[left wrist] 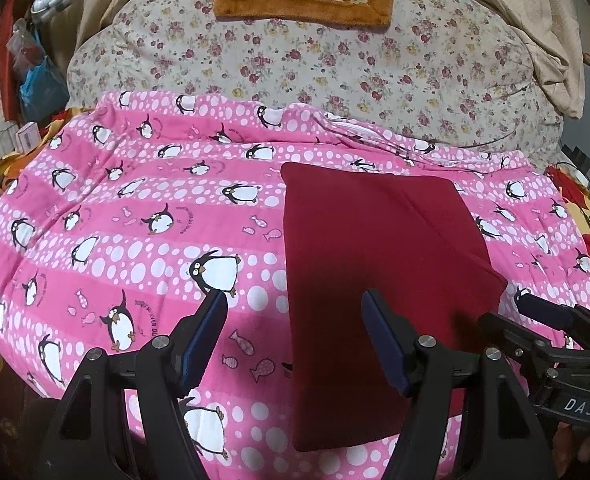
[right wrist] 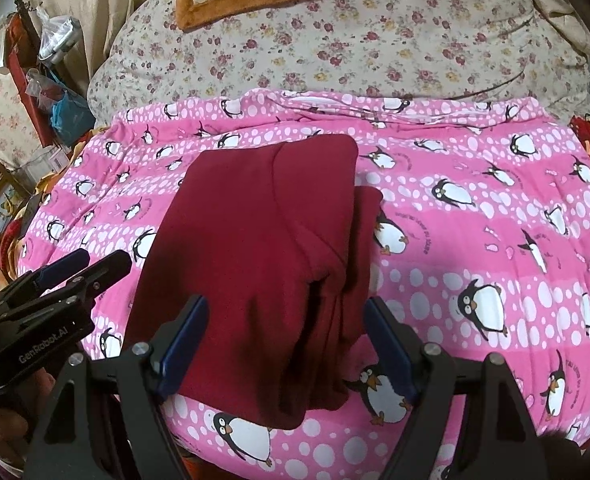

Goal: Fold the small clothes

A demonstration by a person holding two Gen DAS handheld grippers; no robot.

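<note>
From the left wrist, the left tool stands open with nothing between its fingers; the left finger hangs over the pink penguin blanket and the right finger over the dark red garment, so the garment's long left edge runs straight ahead between them. The garment lies flat on the blanket, already folded into a tall narrow shape, with a diagonal crease crossing its far right part. Off to the right of this tool the right tool shows, held by a hand, near the garment's right edge. From the right wrist, the right tool is open too, its fingers on either side of the garment's near right part, where several layers bunch into soft ridges; whether the pads touch the cloth I cannot tell, but they do not pinch it. The left tool shows to the left, beside the garment's left edge. Beyond the garment lies a flowered quilt. The cloth looks light, thick and limp, perhaps fleece or knit: it should sag and drape when lifted, and the stacked layers may slide apart. A good hold would be at the two near corners, pinching all layers together, one tool to each
</note>
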